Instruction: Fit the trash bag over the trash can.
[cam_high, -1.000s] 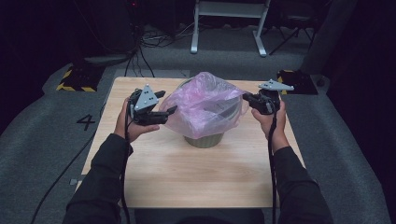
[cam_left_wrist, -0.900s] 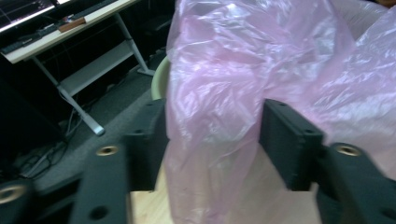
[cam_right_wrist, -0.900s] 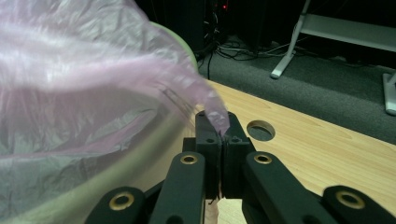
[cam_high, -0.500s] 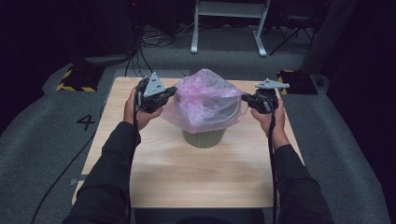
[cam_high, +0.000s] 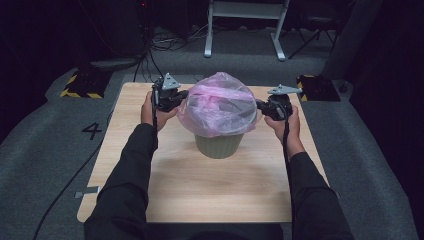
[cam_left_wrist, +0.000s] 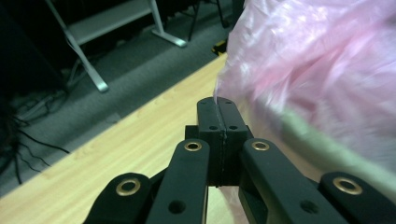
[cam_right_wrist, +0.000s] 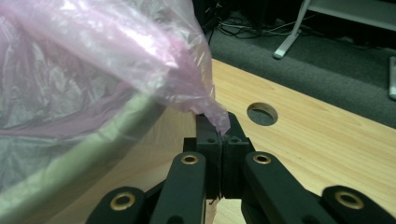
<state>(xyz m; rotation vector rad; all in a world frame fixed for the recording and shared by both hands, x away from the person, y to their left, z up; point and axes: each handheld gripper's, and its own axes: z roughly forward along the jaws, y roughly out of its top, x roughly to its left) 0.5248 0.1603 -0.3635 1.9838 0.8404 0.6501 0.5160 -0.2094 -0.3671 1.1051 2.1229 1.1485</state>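
Pink bag (cam_high: 219, 104) drapes over the green bin (cam_high: 218, 145) mid-table; left gripper (cam_high: 175, 98) and right gripper (cam_high: 264, 106) each seemingly clamp its film.

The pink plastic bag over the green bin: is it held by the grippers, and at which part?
Yes. The left gripper and the right gripper are each shut on the edge of the pink bag, at opposite sides of the green bin.

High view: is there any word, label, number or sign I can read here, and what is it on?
"4" – a dark numeral on the grey floor mat, left of the wooden table.
Yellow-and-black hazard stripes edge a black floor plate; no lettering on it.
No print is readable on the pink plastic bag or the green bin.
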